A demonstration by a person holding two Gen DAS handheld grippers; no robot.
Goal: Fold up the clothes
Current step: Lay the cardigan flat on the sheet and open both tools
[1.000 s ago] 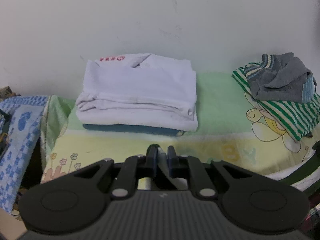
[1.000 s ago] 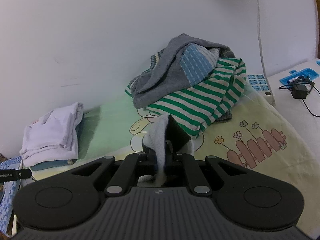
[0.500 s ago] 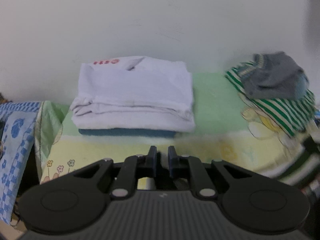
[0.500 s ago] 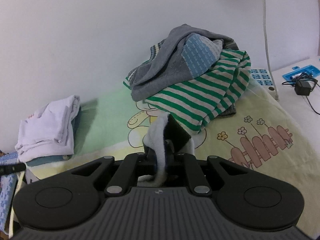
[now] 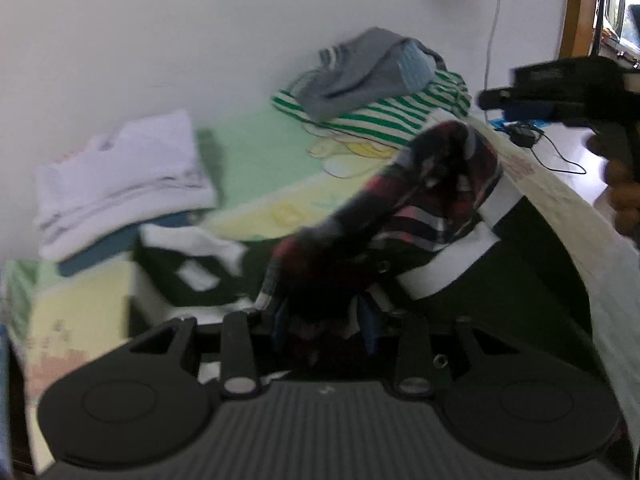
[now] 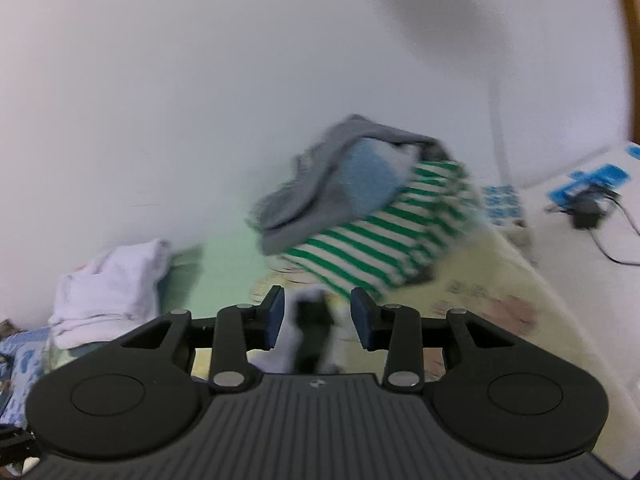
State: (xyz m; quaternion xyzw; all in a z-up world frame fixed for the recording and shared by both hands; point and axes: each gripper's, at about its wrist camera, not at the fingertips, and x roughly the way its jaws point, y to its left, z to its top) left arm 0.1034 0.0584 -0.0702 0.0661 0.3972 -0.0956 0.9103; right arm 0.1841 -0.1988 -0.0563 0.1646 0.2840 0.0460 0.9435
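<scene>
Since half a second ago the left gripper (image 5: 324, 320) has swung away from the folded stack and now sits against a dark plaid shirt (image 5: 404, 208), which bunches up in front of its camera. Its fingertips are buried in the cloth; the plaid fabric looks pinched between them, though motion blur and the heaped shirt hide how far they are closed. Under the plaid shirt lies a dark green garment with white bands (image 5: 496, 248), spread over the yellow and green bed sheet (image 5: 256, 152).

Meanwhile the right gripper (image 6: 318, 318) has let its fingers spread apart: the blue pads (image 6: 275, 316) stand clearly separated, and the white and dark cloth (image 6: 310, 332) that was clamped now sits loose between them, touching neither as far as the blur allows. From the left wrist camera the right gripper shows at the far right, raised, with a hand (image 5: 622, 184) on its grip.

Against the wall, the folded white shirt (image 5: 124, 176) rests on a blue garment (image 5: 100, 248). Further right, a grey sweater (image 6: 320, 184) tops a green-striped shirt (image 6: 384, 240).
</scene>
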